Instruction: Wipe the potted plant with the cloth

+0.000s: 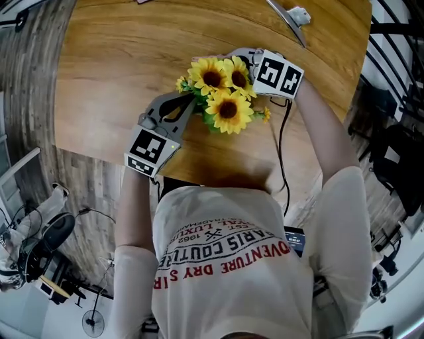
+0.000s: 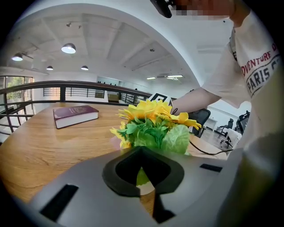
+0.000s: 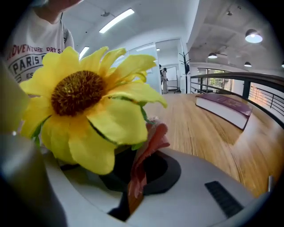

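Note:
A potted plant with yellow sunflowers and green leaves stands near the front edge of the wooden table; its pot is hidden. My left gripper reaches into the leaves from the left. Its jaws are shut, and a pale green leaf shows through the gap behind the tips. My right gripper comes in from the right behind the blooms. It is shut on a salmon-pink cloth, which sticks up right beside a big sunflower.
A maroon book lies further out on the table, also seen as a book in the right gripper view. A black cable runs over the front edge. A white object on a rod lies at the far side. A railing rings the table.

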`<state>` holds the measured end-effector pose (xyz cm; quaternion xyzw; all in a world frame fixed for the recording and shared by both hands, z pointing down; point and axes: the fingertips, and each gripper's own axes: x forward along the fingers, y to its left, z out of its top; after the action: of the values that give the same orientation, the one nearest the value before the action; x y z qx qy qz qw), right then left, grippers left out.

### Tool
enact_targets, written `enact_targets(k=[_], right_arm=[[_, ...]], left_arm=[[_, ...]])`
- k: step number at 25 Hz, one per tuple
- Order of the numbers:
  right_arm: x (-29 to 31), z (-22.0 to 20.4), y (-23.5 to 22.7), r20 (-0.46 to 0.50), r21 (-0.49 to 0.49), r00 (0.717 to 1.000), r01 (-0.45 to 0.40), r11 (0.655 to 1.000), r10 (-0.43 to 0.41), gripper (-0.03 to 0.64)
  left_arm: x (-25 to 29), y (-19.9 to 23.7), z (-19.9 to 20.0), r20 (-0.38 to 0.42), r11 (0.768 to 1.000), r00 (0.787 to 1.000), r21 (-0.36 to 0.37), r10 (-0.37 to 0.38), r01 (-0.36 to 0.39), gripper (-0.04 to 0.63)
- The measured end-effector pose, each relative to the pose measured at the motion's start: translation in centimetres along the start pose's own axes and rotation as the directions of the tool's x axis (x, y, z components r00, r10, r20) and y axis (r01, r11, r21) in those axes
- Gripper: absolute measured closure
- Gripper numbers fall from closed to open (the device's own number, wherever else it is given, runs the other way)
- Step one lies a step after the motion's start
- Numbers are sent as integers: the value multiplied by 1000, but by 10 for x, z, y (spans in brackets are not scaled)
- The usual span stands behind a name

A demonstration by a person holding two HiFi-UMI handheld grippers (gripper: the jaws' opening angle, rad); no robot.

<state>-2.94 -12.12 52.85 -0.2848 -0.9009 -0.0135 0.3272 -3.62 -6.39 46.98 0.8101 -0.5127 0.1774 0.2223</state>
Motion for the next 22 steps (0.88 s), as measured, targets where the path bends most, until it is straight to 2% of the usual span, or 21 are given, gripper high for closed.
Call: enact_targets(k=[4,11,16,22], right_arm=[[-2,-8,3,-11,-14,999,-38,999,38,580],[-10,-23,17,-79,-44,990,-122,992,118,580],[-16,-31,30,-88,-19,990,-115,993,113,580],[-17,-43,43,-126,54,990,-59,997,66,580]], left_arm=[[6,3,0,1,1000,1000,-12,-1,1,580],[13,20,1,0,996,999,-77,49,-49,580],[13,19,-1,2,995,998,-86,55,-54,581],[11,19,0,17,994,998,-98,53,-51,581]])
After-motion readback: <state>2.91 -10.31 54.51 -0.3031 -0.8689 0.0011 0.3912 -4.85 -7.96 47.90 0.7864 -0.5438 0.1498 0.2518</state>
